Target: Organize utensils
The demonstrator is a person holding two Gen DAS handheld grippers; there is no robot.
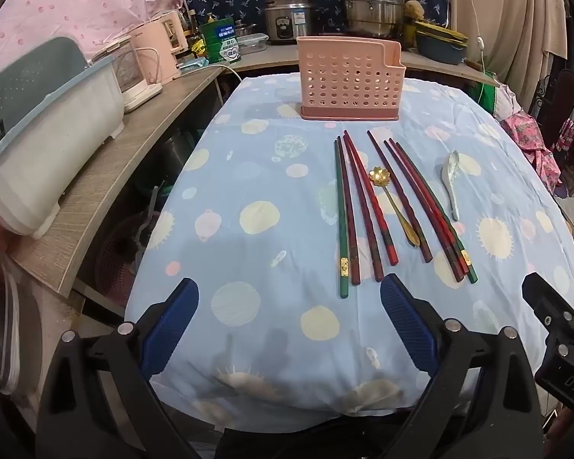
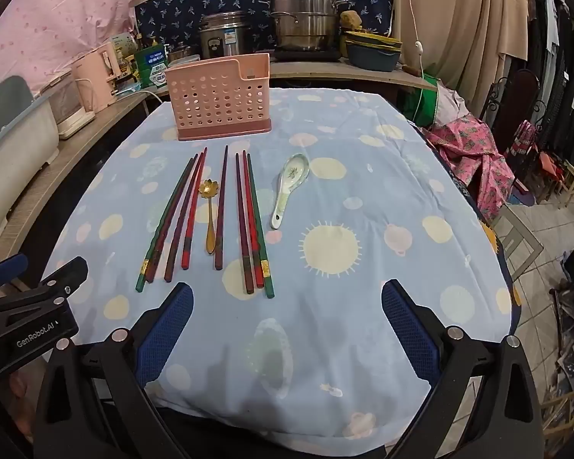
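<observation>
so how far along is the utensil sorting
Nothing done: the pink holder looks empty. Nothing in hand: left gripper and right gripper are open. Left: chopsticks, gold spoon and ceramic spoon lie on the tablecloth.

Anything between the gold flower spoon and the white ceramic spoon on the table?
Yes: four chopsticks, one apart and a cluster of three, lie between the gold flower-shaped spoon and the white ceramic spoon. Clearest in the right wrist view.

My left wrist camera looks down and forward from the table's (image 1: pixel 248 176) near edge; my right one does likewise, further right. Both share the chopsticks (image 1: pixel 367 206) and far pink holder (image 2: pixel 218 99).
</observation>
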